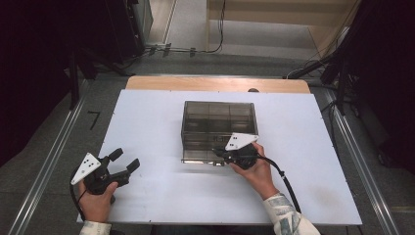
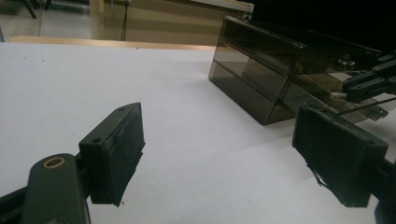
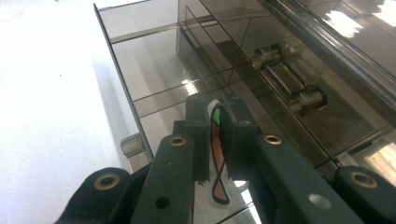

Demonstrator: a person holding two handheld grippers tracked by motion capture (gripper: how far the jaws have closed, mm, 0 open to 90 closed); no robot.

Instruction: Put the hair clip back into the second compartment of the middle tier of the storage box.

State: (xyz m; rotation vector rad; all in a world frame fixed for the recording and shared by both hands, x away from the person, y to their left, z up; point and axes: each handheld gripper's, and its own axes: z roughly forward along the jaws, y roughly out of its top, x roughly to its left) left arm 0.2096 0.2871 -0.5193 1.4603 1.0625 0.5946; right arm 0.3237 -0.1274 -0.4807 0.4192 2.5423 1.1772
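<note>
A smoky see-through box point(image 1: 219, 122) with several compartments stands in the middle of the white board point(image 1: 147, 196). My right gripper point(image 1: 219, 152) reaches into its near edge. In the right gripper view the right gripper point(image 3: 215, 116) is shut on a small flat piece point(image 3: 217, 140), white with orange, green and a black outline, over a compartment of the box point(image 3: 154, 60). My left gripper point(image 1: 125, 159) rests at the board's near left, open with nothing between its pads. The left gripper view has the left gripper point(image 2: 219, 154) facing the box point(image 2: 261, 79) and the right gripper point(image 2: 369, 81) beyond.
The white board lies on a wooden table point(image 1: 215, 83) whose far edge shows behind it. Cables point(image 1: 195, 49) run on the floor beyond. Dark stands point(image 1: 73, 78) rise at both sides. A metal hinge point(image 3: 285, 79) sits on the box wall by my right jaws.
</note>
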